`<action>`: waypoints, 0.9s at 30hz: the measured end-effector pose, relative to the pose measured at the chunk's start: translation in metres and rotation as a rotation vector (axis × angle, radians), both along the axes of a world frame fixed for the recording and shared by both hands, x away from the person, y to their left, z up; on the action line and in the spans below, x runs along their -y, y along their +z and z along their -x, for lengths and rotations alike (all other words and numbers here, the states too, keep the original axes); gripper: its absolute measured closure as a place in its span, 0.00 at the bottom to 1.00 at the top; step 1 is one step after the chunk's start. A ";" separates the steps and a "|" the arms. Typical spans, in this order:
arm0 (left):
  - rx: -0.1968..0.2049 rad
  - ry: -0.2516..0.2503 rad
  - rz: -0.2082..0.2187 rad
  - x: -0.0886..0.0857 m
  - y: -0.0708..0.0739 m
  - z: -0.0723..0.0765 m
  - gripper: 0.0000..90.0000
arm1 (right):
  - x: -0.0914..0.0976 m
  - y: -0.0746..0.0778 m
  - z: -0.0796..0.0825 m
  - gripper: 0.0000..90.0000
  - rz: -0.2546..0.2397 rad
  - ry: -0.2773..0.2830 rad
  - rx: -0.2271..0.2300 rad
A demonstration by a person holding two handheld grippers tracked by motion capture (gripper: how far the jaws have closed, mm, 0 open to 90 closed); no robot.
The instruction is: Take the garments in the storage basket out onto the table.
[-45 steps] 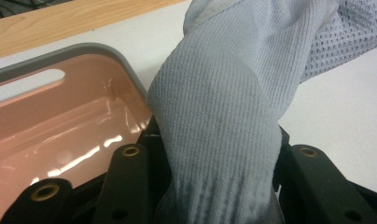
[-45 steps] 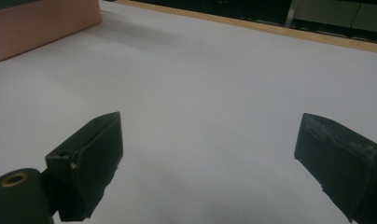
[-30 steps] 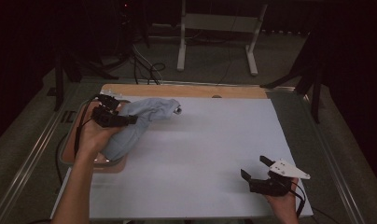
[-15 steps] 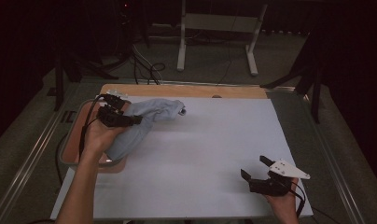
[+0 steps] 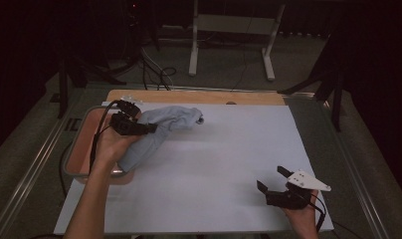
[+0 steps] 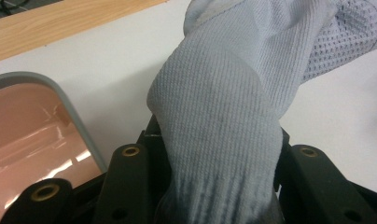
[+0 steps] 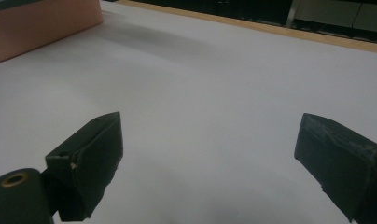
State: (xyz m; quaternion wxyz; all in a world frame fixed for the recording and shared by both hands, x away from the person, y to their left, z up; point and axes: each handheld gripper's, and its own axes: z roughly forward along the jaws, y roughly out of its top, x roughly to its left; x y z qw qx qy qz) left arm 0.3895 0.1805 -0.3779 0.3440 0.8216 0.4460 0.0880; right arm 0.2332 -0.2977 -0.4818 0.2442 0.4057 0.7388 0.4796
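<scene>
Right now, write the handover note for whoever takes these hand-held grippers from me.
Left hand-held gripper: shut on the light grey knit garment, which is bunched at the table's far left.
Right hand-held gripper: open, nothing between its jaws, low over the white sheet at near right.
The garment's lower part hangs over the pink tray.
Done: garment gripped.
Left, probably: bring it fully onto the sheet.

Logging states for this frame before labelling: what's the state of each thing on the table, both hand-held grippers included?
Left hand-held gripper: shut on the grey garment.
Right hand-held gripper: open, nothing between its jaws, low over the white sheet.
Pale grey knitted fabric garment: bunched, held between the left jaws, one end draped onto the tray, the other lying on the white sheet.
Pink shallow tray with grey rim: upright at the table's left edge.
White table sheet: flat.
</scene>
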 end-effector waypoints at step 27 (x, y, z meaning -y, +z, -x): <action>-0.018 -0.031 0.020 0.036 -0.006 -0.006 0.66 | 0.001 0.000 0.000 0.08 -0.003 0.002 0.001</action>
